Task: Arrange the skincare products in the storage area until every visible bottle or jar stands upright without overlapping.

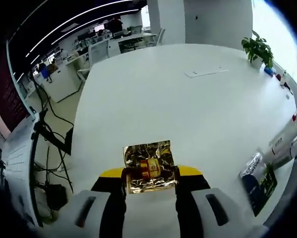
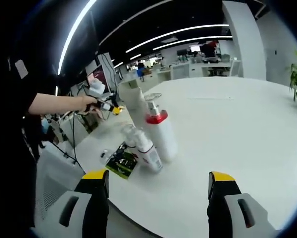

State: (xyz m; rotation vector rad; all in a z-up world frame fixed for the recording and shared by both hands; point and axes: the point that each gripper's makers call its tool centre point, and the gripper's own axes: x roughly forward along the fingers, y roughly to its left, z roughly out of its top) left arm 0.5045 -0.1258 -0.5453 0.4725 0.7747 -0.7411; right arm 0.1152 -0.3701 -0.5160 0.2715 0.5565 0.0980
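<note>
**Left gripper grips gold jar; bottles grouped at worktop edge**

The white worktop (image 2: 247, 129) carries 2 pump bottles near one edge: a tall red-collared bottle (image 2: 160, 131) and a shorter bottle (image 2: 147, 150) just beside it, both leaning in this view. A dark flat packet (image 2: 122, 162) lies next to them. The left gripper (image 1: 150, 174) is clamped on a gold foil jar (image 1: 149, 166). The right gripper (image 2: 158, 186) stands wide, holding nothing.
</note>
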